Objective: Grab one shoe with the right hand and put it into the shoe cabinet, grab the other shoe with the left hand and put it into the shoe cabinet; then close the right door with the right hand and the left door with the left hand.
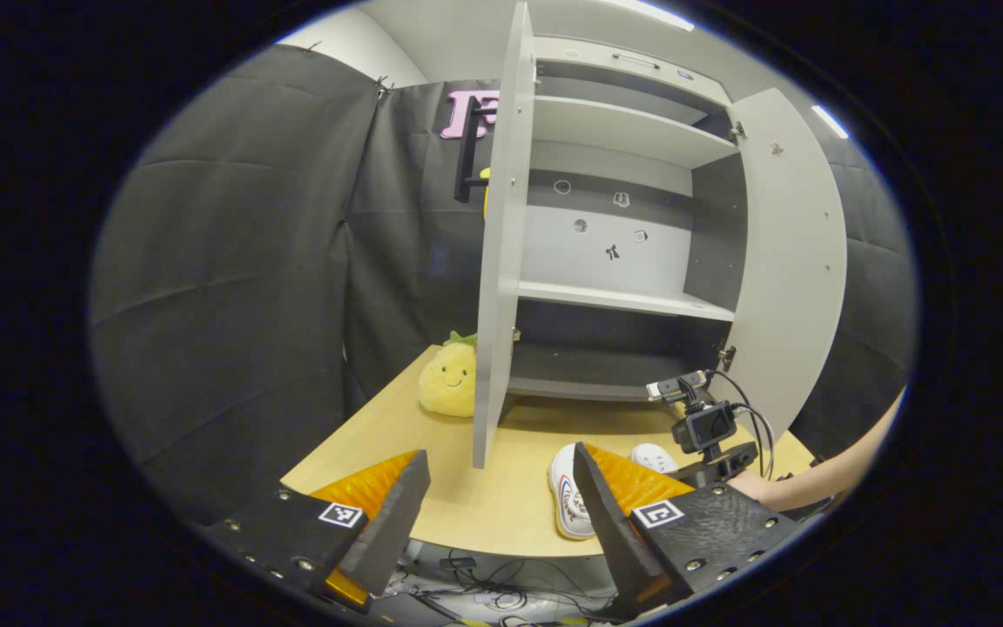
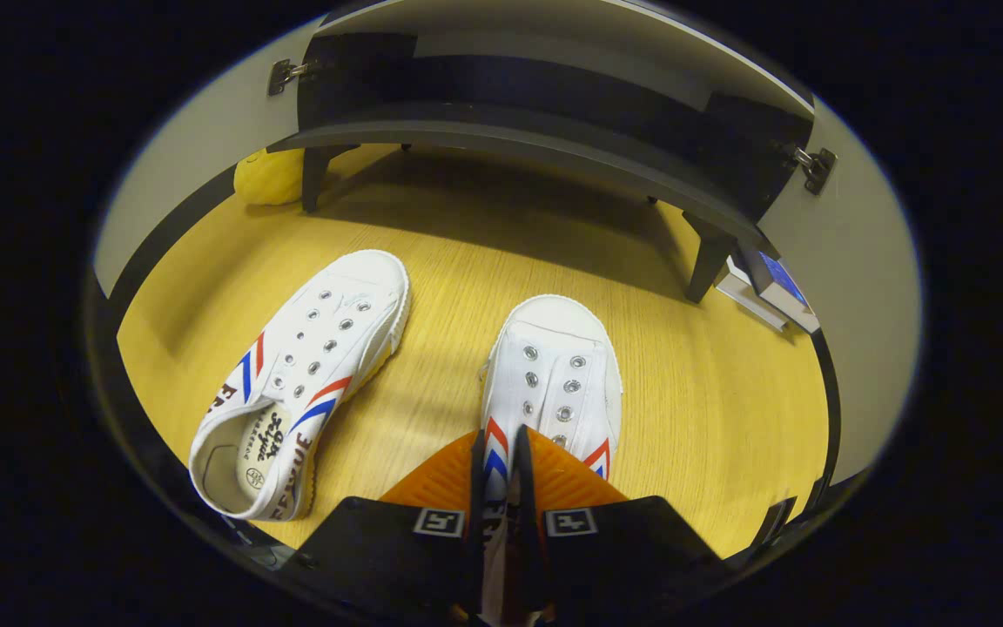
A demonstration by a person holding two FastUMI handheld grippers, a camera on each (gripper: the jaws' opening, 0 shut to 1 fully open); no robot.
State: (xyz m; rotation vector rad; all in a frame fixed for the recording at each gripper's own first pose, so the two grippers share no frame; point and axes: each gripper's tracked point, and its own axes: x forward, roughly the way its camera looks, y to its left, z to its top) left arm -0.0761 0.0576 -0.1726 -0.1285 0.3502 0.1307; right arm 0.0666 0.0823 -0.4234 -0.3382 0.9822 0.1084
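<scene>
Two white canvas shoes with red and blue stripes lie on the wooden table before the open shoe cabinet [image 2: 519, 131]. In the right gripper view, my right gripper [image 2: 499, 466] is shut on the side wall of the right-hand shoe [image 2: 554, 366], which rests on the table. The other shoe [image 2: 310, 366] lies free to its left, toe toward the cabinet. In the left gripper view, my left gripper [image 1: 497, 514] hangs open over the table's front edge, with one shoe [image 1: 568, 505] just beyond its right finger. Both grey doors [image 1: 500, 261] [image 1: 787, 261] stand open.
A yellow plush pineapple [image 1: 449, 379] sits on the table left of the cabinet, behind the left door. The right gripper's camera mount [image 1: 709, 428] and a person's forearm [image 1: 832, 475] are at the right. Cables hang below the table's front edge [image 1: 484, 544].
</scene>
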